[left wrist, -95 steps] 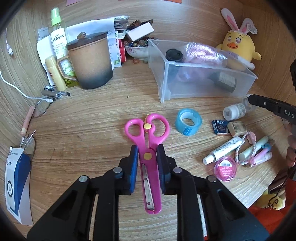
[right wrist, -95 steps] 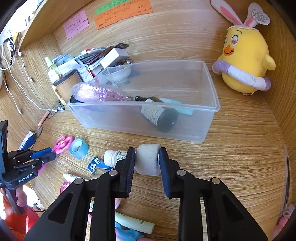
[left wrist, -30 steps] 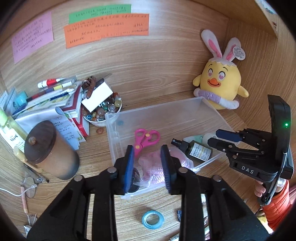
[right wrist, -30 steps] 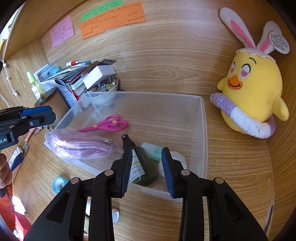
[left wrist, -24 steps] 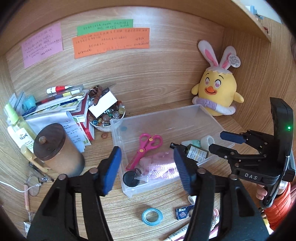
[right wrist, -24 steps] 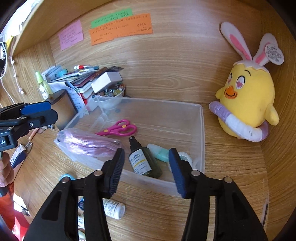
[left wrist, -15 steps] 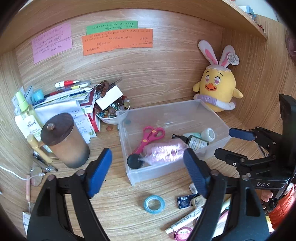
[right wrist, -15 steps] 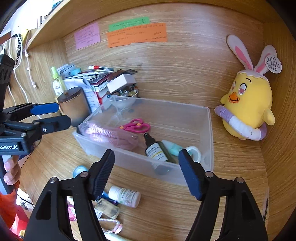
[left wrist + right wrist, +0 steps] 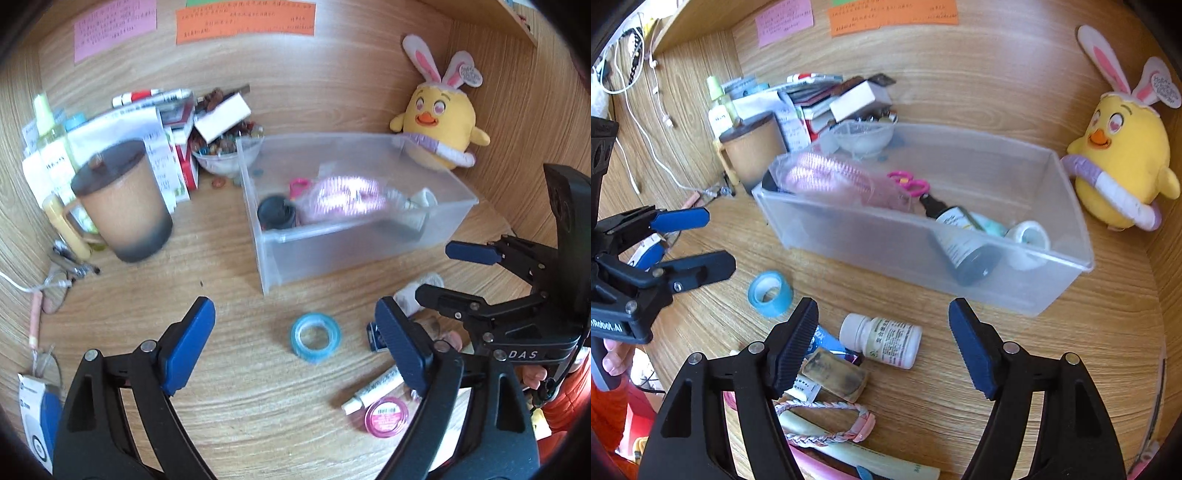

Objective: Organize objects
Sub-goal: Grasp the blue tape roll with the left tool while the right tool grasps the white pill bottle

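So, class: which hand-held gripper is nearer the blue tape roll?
Left. The left hand-held gripper hangs open right over the blue tape roll; the right hand-held gripper sits beside it, over the white bottle.

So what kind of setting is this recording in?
Most likely a home study desk set in a wooden alcove: sticky notes on the back wall, a pile of papers and pens beside a lidded mug, and a plush chick next to a clear storage bin.
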`<action>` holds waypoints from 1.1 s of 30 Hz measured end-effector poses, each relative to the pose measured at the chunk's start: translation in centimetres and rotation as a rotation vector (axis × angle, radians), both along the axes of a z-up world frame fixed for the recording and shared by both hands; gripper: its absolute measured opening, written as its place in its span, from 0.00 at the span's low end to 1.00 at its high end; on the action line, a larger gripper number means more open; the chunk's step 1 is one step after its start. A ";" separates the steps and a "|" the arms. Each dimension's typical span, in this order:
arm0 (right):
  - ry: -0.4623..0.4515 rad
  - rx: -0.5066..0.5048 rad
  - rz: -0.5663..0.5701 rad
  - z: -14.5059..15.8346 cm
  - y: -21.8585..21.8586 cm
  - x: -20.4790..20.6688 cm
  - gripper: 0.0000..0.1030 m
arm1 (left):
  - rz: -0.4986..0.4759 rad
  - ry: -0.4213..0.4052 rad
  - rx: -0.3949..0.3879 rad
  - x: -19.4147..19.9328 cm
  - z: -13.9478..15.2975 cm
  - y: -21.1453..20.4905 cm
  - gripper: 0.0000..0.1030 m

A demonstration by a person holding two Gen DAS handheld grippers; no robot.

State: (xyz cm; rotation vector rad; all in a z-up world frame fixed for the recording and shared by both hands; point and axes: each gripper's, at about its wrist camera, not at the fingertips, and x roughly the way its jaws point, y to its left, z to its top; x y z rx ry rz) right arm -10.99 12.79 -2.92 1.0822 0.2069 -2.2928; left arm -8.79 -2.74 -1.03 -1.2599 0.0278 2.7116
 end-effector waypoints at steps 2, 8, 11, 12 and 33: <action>-0.012 0.013 0.003 -0.6 -0.4 -0.2 0.68 | -0.004 -0.030 0.000 0.0 -1.0 0.0 0.87; -0.036 0.047 0.010 -1.9 -1.0 -0.5 0.68 | -0.001 -0.101 0.008 -0.3 -3.5 0.0 0.86; -0.045 0.063 0.009 -2.4 -1.4 -0.5 0.67 | -0.003 -0.116 -0.004 -0.6 -4.3 0.3 0.76; -0.045 0.066 0.008 -2.5 -1.4 -0.4 0.64 | -0.005 -0.118 -0.008 -0.6 -4.4 0.4 0.72; 0.013 -0.017 -0.020 0.6 1.0 -0.1 0.50 | -0.003 -0.039 0.046 -0.6 -1.8 -0.1 0.37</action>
